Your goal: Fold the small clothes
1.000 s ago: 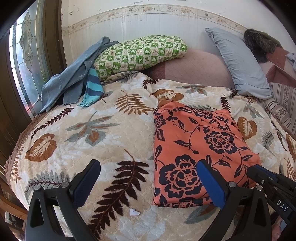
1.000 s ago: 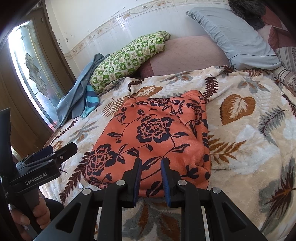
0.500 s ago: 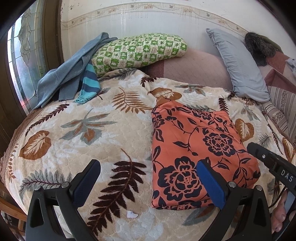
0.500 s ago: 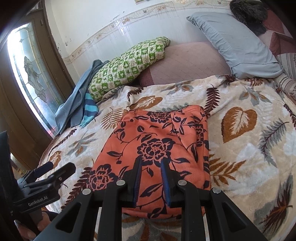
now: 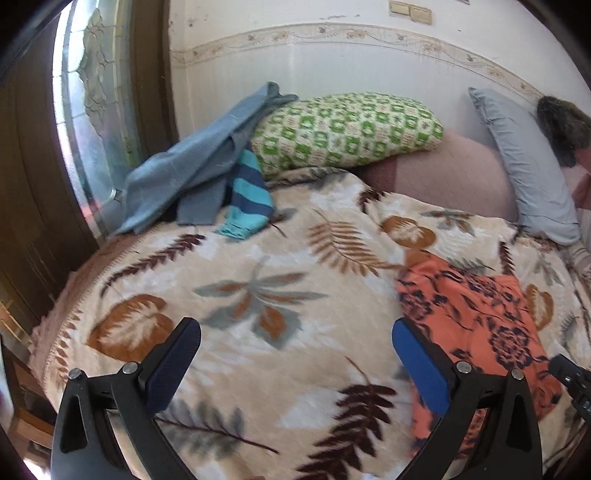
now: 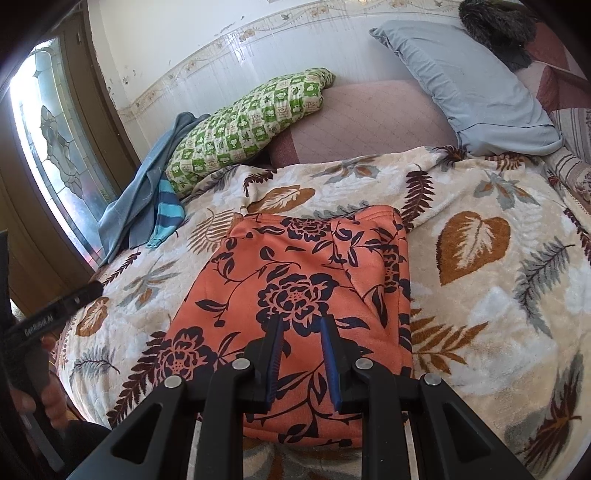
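Folded into a rectangle and lying flat on the leaf-print blanket [image 6: 480,332]: the orange floral garment [image 6: 303,280], taken here as the landmark. Beyond its far edge, against the wall: a mauve cushion [image 6: 369,118]. Up and to the left of the garment: a green checked pillow [image 6: 251,129], with a grey-blue cloth [image 6: 147,184] draped off its left end and a teal striped piece [image 6: 166,214] tucked beneath that cloth, both well apart from the garment. Up and to the right of the garment: a pale blue pillow [image 6: 472,85], with something dark and furry [image 6: 498,26] behind it. Far left of the garment: a patterned glass window [image 6: 48,140] in a dark wooden frame.

Right tongs [image 6: 300,325] poised over the near half of the garment, narrow, with a slim gap between the blue pads [image 6: 275,354]; nothing pinched between them, and contact with the fabric beneath impossible to tell.

Left tongs [image 5: 295,332] spread wide and empty, over bare blanket to the left of the garment [image 5: 480,317], whose left edge sits just by the right-hand finger. Motion blur across that wrist view. In the right wrist view, at the far left edge, well left of the garment: the dark body of the left tool and the hand [image 6: 44,398] gripping its handle.
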`<state>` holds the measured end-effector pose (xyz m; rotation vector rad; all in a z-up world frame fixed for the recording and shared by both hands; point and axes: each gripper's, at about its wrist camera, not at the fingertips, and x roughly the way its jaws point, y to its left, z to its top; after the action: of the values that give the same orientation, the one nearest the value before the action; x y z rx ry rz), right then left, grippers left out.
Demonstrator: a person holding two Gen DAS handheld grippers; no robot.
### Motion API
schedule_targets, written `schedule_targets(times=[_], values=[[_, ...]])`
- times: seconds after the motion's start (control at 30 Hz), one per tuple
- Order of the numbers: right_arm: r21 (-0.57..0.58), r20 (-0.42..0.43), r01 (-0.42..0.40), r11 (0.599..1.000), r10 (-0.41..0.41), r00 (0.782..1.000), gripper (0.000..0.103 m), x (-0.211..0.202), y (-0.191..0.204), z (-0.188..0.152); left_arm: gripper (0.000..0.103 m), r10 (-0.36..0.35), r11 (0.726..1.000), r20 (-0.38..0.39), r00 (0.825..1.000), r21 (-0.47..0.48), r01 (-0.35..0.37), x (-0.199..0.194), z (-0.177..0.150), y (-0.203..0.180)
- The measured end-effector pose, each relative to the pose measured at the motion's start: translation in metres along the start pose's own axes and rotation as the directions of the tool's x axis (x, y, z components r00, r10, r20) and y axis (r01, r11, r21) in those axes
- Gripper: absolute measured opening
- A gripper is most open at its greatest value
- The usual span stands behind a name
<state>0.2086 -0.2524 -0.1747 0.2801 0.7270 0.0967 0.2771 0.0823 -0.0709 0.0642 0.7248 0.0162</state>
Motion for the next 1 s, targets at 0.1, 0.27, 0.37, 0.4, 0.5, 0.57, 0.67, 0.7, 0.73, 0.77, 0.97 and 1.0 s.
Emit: schedule_targets(times=[0.1,0.27,0.37,0.4,0.5,0.57,0.67,0.7,0.73,0.77,0.97,1.0], values=[[0.006,0.004,0.001,1.000,-0.001,1.000,0.024,0.000,-0.003,0.000,0.103,0.101,0.995,0.042,0.994,-0.016,-0.100,0.001,0.016,0.030],[0.024,0.003,0.010,1.000,-0.010,1.000,0.024,0.002,-0.009,0.001,0.103,0.196,0.981,0.107,0.975,-0.037,-0.193,-0.009,0.027,0.062],[0.018,0.004,0.019,1.000,-0.019,1.000,0.024,0.002,-0.009,0.001,0.103,0.205,0.979,0.113,0.972,-0.041,-0.202,-0.012,0.026,0.068],[0.016,0.005,0.020,1.000,-0.020,1.000,0.024,0.002,-0.009,0.001,0.103,0.204,0.979,0.113,0.972,-0.039,-0.200,-0.012,0.026,0.068],[0.005,0.009,0.027,1.000,-0.027,1.000,0.024,0.002,-0.007,0.000,0.103,0.196,0.981,0.112,0.974,-0.032,-0.193,-0.014,0.024,0.066],[-0.001,0.009,0.028,1.000,-0.028,1.000,0.024,0.002,-0.006,-0.001,0.103,0.191,0.982,0.114,0.975,-0.030,-0.189,-0.016,0.024,0.064],[-0.005,0.006,0.028,1.000,-0.028,1.000,0.024,0.003,-0.004,-0.002,0.103,0.179,0.984,0.117,0.977,-0.029,-0.177,-0.019,0.024,0.061],[-0.008,0.006,0.028,1.000,-0.028,1.000,0.024,0.003,-0.004,-0.002,0.103,0.175,0.984,0.119,0.977,-0.028,-0.173,-0.020,0.024,0.059],[-0.010,0.007,0.027,1.000,-0.027,1.000,0.024,0.003,-0.003,-0.002,0.103,0.172,0.985,0.121,0.978,-0.028,-0.170,-0.021,0.024,0.058],[-0.013,0.007,0.025,1.000,-0.025,1.000,0.024,0.003,-0.002,-0.003,0.103,0.168,0.986,0.123,0.978,-0.026,-0.166,-0.023,0.024,0.056],[-0.018,0.015,0.014,1.000,-0.014,1.000,0.024,-0.001,-0.001,-0.003,0.103,0.156,0.988,0.131,0.979,-0.012,-0.155,-0.029,0.025,0.045],[-0.015,0.017,0.012,1.000,-0.011,1.000,0.024,-0.001,-0.001,-0.003,0.103,0.154,0.988,0.131,0.979,-0.009,-0.154,-0.029,0.025,0.044]])
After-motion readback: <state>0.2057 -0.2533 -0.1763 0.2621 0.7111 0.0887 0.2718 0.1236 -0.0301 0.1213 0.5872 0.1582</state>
